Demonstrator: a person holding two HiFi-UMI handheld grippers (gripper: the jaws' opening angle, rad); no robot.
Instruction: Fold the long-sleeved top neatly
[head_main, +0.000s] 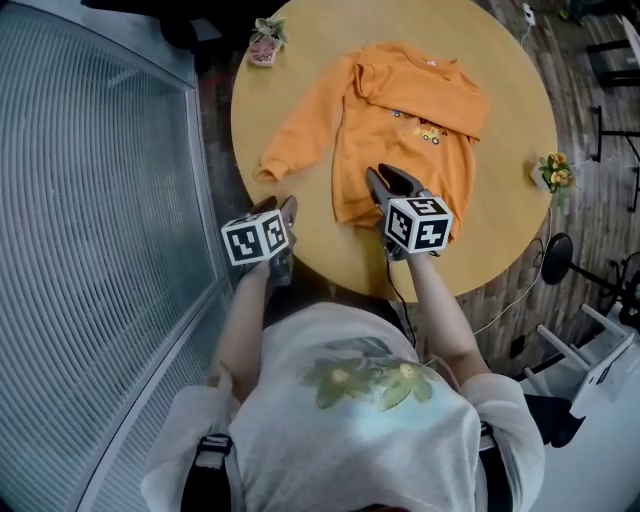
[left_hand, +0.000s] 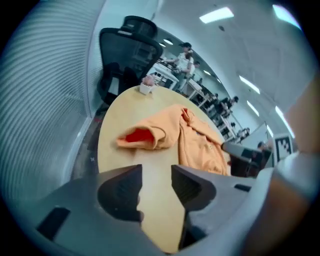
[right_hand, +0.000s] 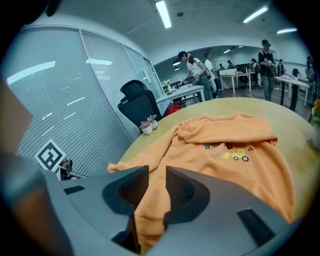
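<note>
An orange long-sleeved top (head_main: 410, 130) lies spread on the round wooden table (head_main: 510, 200), print side up. One sleeve (head_main: 300, 135) stretches out toward the left; the other is folded across the chest. My right gripper (head_main: 385, 182) sits at the top's near hem, and in the right gripper view (right_hand: 157, 172) bunched orange cloth (right_hand: 145, 220) rises between the narrow jaws, which are shut on it. My left gripper (head_main: 287, 207) hovers at the table's near-left edge, away from the sleeve cuff (left_hand: 142, 136). Its jaws (left_hand: 156, 172) stand open with only bare tabletop between them.
A small potted plant (head_main: 266, 42) stands at the table's far left edge and another flower pot (head_main: 553, 172) at its right edge. A glass wall with blinds (head_main: 100, 200) runs close along the left. A black office chair (left_hand: 130, 40) stands beyond the table.
</note>
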